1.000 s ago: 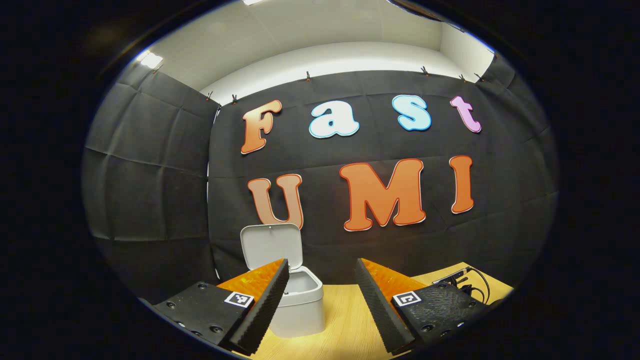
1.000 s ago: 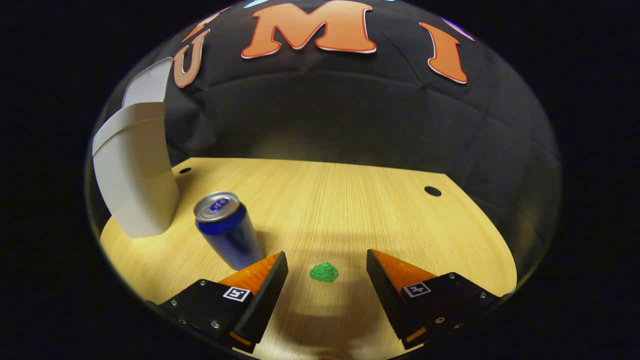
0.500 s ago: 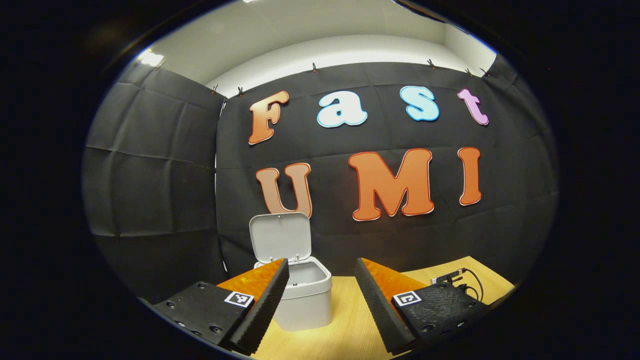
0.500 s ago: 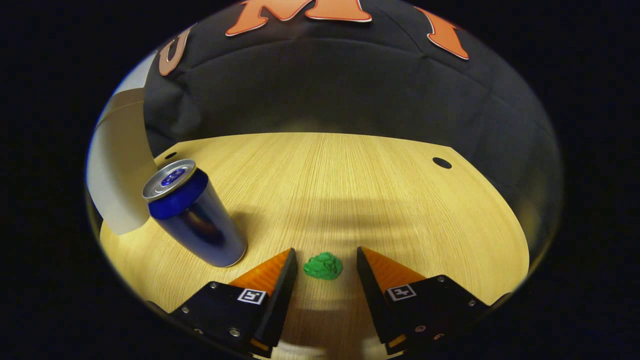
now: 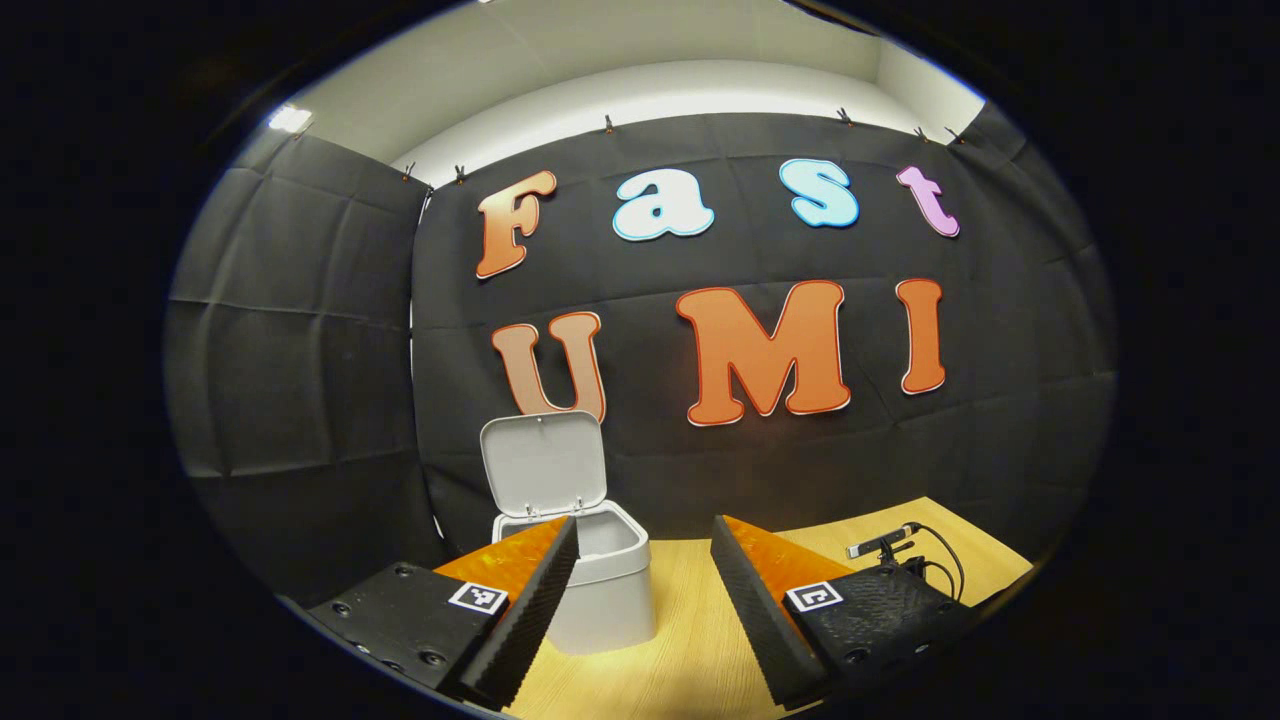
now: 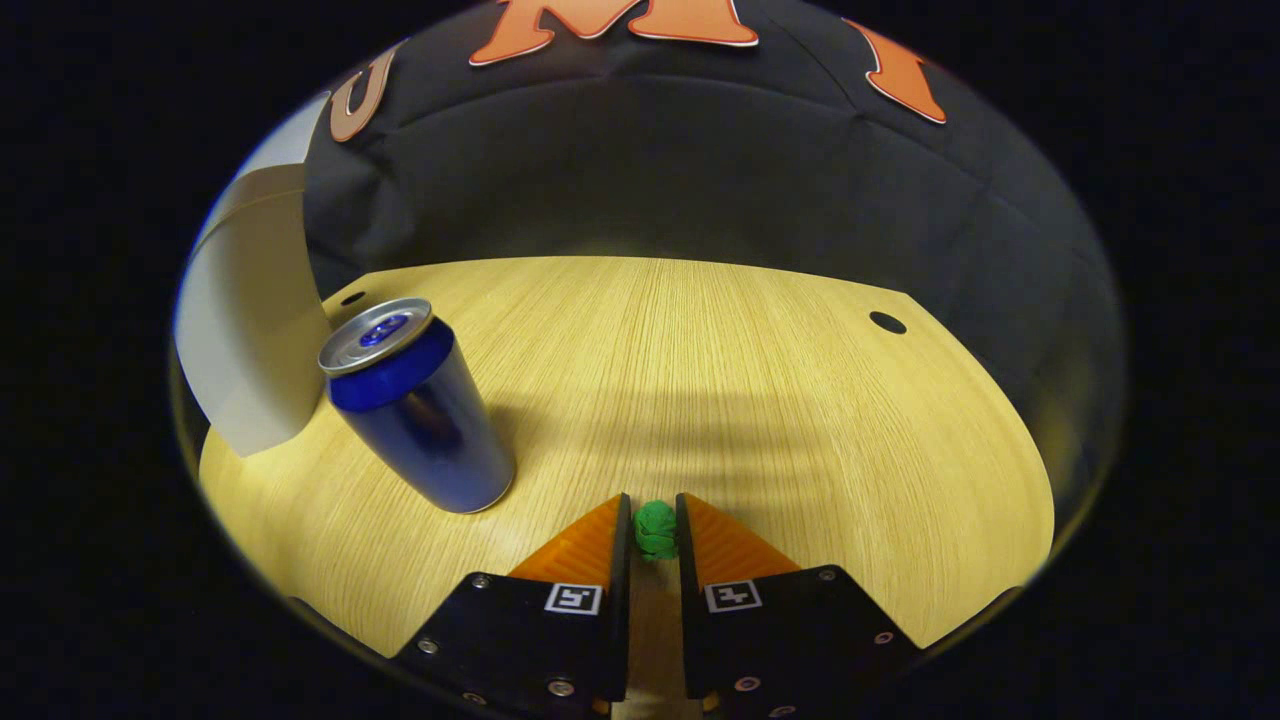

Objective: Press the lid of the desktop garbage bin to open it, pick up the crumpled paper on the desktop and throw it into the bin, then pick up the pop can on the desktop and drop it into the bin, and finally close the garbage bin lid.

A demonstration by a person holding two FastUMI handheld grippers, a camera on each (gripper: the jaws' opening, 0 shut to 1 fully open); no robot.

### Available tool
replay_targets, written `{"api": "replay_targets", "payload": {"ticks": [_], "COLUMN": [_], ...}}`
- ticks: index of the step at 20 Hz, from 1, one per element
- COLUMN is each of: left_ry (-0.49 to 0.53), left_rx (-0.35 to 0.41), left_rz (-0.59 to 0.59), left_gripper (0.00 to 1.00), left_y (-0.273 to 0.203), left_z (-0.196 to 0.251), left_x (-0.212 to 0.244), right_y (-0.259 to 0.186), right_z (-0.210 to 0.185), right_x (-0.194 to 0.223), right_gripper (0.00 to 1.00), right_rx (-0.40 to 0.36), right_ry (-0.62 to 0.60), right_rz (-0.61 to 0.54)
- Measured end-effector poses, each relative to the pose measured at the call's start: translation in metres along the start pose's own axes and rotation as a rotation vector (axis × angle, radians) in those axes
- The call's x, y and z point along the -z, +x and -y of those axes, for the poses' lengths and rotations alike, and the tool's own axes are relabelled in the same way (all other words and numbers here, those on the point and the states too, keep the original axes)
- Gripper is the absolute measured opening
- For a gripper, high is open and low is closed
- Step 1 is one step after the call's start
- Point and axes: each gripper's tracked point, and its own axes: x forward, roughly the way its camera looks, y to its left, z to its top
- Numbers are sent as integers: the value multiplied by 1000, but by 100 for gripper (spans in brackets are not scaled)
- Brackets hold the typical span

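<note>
A small green crumpled paper (image 6: 655, 528) lies on the wooden desktop (image 6: 700, 360), pinched between the fingers of my right gripper (image 6: 653, 520), which is shut on it. A blue pop can (image 6: 418, 404) stands upright to the left of that gripper. Behind the can is the grey bin (image 6: 245, 320), at the left edge of the right gripper view. In the left gripper view the same bin (image 5: 605, 590) stands ahead with its lid (image 5: 543, 465) raised upright. My left gripper (image 5: 640, 545) is open, held back from the bin with nothing between its fingers.
A black cable with a plug (image 5: 885, 543) lies on the desktop to the right in the left gripper view. Two small round holes (image 6: 887, 322) are in the desktop near the far edge. The black cloth wall closes the back of the desk.
My right gripper has come down and shut its fingers on the green paper. The left gripper has shifted slightly while staying open; the bin's lid stays up.
</note>
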Motion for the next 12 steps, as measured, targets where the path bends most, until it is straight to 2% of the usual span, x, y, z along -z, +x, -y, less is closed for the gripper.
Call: {"api": "replay_targets", "payload": {"ticks": [5,6,7,8,12], "left_ry": [-12,-16,-22,-29,-75], "left_rx": [26,29,33,36,49], "left_rz": [12,14,16,17,24], "left_gripper": [90,86,90,86,86], "left_y": [-5,-5,-5,-5,-6], "left_z": [-3,-4,-6,-9,-18], "left_x": [-1,0,-1,1,5], "right_y": [-38,-47,-59,-69,-113], "right_z": [6,6,5,1,-16], "right_x": [-39,-51,-64,-75,-117], "right_gripper": [20,20,20,19,19], "right_rx": [-10,-11,-14,-23,-57], "right_ry": [32,34,31,27,1], "right_rz": [103,135,168,198,289]}}
